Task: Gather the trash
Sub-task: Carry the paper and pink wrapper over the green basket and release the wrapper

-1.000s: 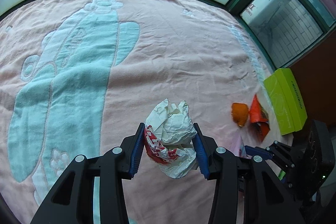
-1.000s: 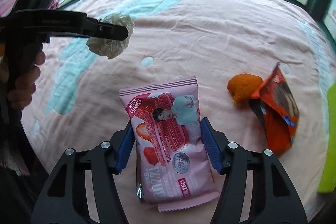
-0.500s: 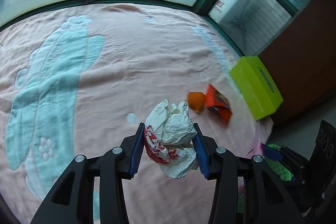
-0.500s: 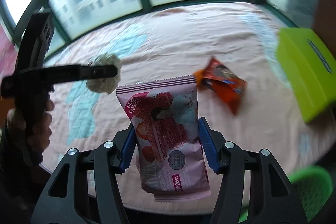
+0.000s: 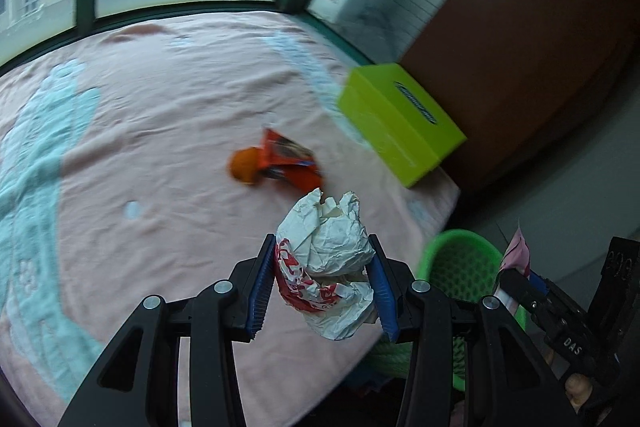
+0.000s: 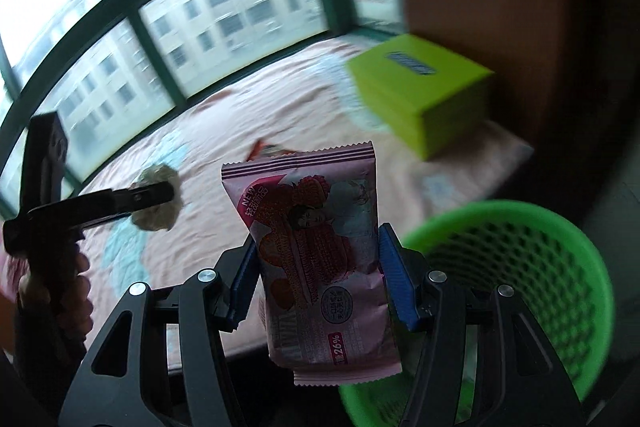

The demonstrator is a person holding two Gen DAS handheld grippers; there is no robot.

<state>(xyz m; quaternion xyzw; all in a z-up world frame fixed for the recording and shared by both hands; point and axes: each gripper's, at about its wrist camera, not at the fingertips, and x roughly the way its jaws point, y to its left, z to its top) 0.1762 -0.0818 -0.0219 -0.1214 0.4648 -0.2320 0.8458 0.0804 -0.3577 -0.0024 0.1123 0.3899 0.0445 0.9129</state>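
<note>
**Desk:** What are the two hands carrying?

**Photographer:** A pink snack wrapper [image 6: 320, 251] stands upright, pinched at its sides between the right gripper [image 6: 318, 285] fingers, which are nearly closed on it. A crumpled paper ball [image 5: 326, 263] sits clamped between the left gripper [image 5: 322, 283] fingers, part open around its bulk. Both loads hang clear of the bed [image 5: 168, 131].

**Desk:** And the bin?

**Photographer:** The green basket [image 6: 532, 267] lies just right of the right fingers and below them, off the bed's edge. Beyond the left fingers, an orange wrapper [image 5: 290, 163] and an orange lump [image 5: 244, 167] touch each other on the bed, with a green box [image 5: 400, 123] farther off.

**Desk:** How should the drop go?

**Photographer:** My read: bring each load squarely over the basket's mouth before parting the fingers, wrapper first since it is closest. The wrapper is light and flat, so it could catch the rim if let go early.
</note>
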